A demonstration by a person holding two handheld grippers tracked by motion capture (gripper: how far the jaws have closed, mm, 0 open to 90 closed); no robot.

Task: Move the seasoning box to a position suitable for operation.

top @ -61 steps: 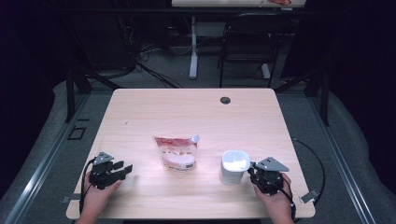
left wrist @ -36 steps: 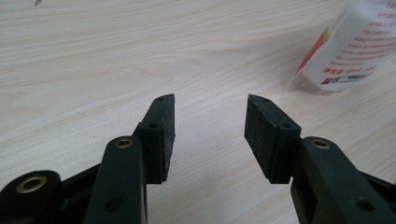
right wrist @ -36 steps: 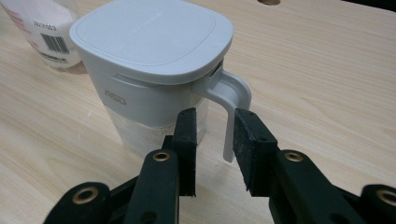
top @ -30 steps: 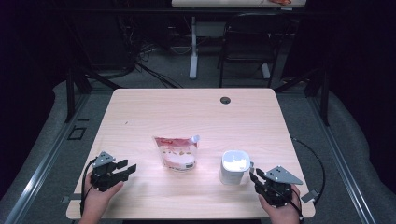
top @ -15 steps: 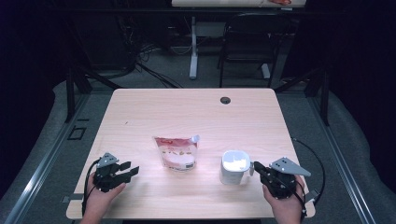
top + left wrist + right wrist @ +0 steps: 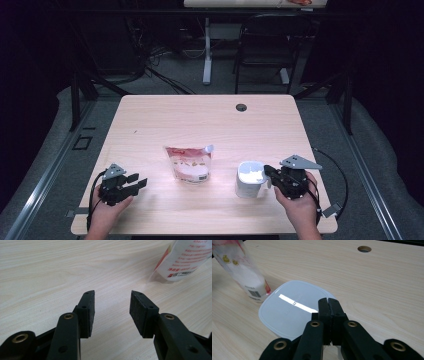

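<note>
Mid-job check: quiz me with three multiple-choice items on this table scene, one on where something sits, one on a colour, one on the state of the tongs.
1. Where does the white lidded container stand?
A. Just beside the right tongs
B. At the table's far edge
C. On top of the pouch

2. What colour is the print on the refill pouch?
A. Blue
B. Red
C. Green

3. How do the left tongs stand?
A. Shut on the pouch
C. Shut on nothing
B. Open, nothing between them

Answers: 1 A, the high view shows the container right against the tips of the right tongs, near the table's front edge. 2 B, red lettering and a red band show on the white pouch. 3 B, the left gripper view shows a clear gap with bare table between the pads.
</note>
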